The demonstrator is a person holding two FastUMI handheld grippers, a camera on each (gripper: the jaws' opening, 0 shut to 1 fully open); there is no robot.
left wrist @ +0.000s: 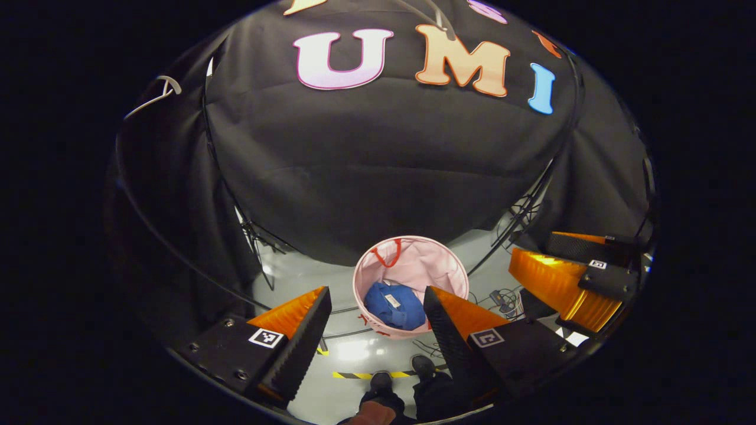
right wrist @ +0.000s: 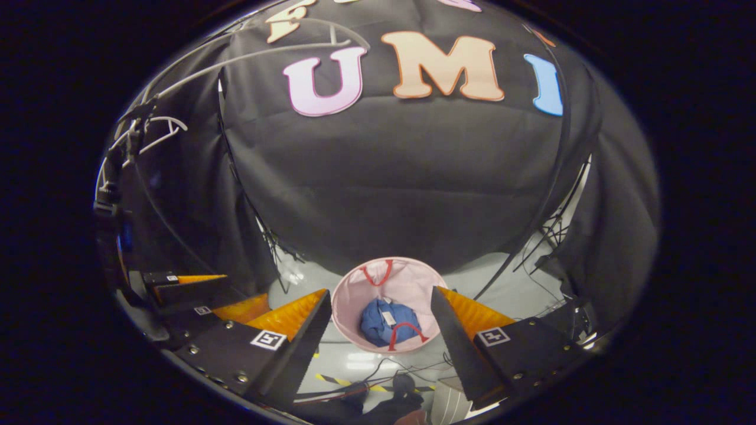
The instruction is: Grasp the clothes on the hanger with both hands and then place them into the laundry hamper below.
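Left gripper point(left wrist: 377, 330) spread wide, empty, high above the hamper point(left wrist: 410, 260); right gripper point(right wrist: 378, 339) likewise agape, pinching nothing. Blue clothes point(left wrist: 394, 305) bunched inside the hamper, so the drop looks done. Little left to spoil, save snagging a red handle point(right wrist: 406, 330) on any reach back down. White hanger point(right wrist: 155, 128) bare at upper left. Cables point(left wrist: 502, 300) and striped tape point(left wrist: 371, 374) on the floor nearby; shoes point(left wrist: 380, 382) close by.

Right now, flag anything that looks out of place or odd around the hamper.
Nothing stands out. The blue garment lies bunched inside the pink hamper, which stands upright on the floor. An empty white hanger hangs at upper left. Loose cables trail beside the hamper.
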